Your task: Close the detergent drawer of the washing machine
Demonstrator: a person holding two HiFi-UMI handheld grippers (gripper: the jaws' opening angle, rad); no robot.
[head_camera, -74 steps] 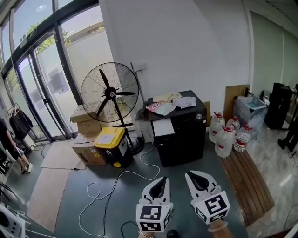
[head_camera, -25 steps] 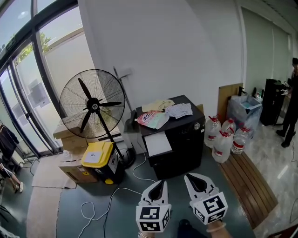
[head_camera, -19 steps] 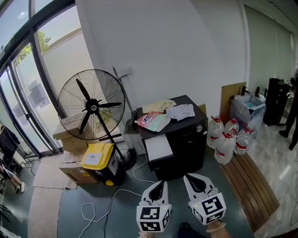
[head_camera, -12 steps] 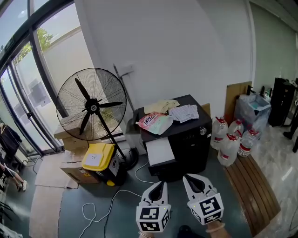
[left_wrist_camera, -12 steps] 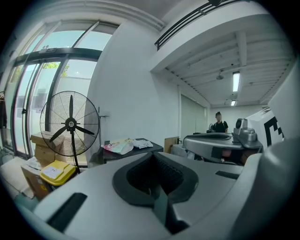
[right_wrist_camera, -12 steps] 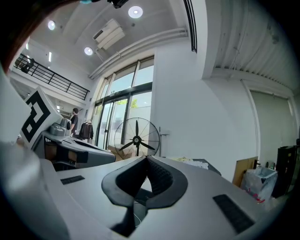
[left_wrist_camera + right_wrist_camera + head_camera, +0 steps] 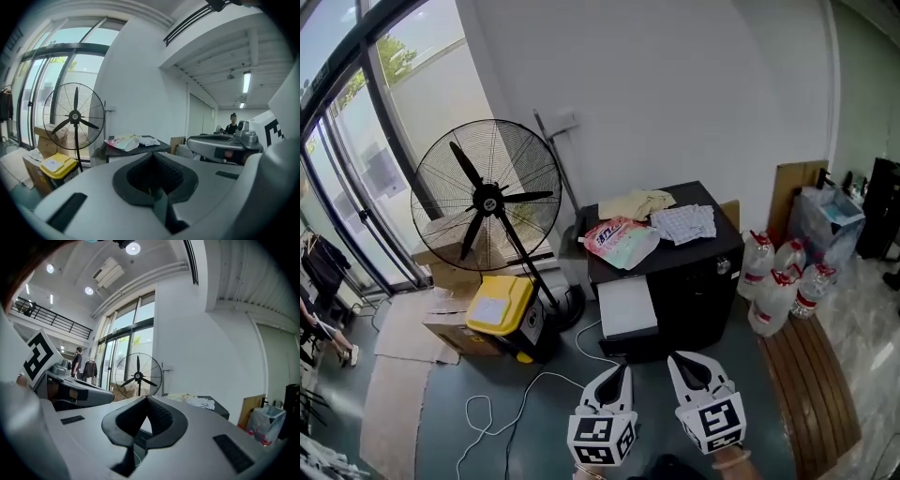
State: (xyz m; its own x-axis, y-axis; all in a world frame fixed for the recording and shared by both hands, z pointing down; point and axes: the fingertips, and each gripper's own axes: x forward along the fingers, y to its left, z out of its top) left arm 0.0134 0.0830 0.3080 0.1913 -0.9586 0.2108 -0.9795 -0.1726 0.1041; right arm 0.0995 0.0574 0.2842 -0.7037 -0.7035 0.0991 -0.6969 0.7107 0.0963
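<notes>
Detergent drawer (image 7: 626, 307), white, juts open from the front of one black washing machine (image 7: 689, 281), ahead of both grippers. Three items lie on top: a pink bag (image 7: 619, 241) and two cloths. Four water jugs (image 7: 769, 298) stand to its right, one pedestal fan (image 7: 487, 199) to its left. Left gripper (image 7: 621, 373) and right gripper (image 7: 682, 366) hang side by side, jaws together, holding nothing.

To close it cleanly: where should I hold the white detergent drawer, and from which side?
Probably its near front edge, coming from the front: the white detergent drawer juts flat out of the black washing machine, so that edge is free.
</notes>
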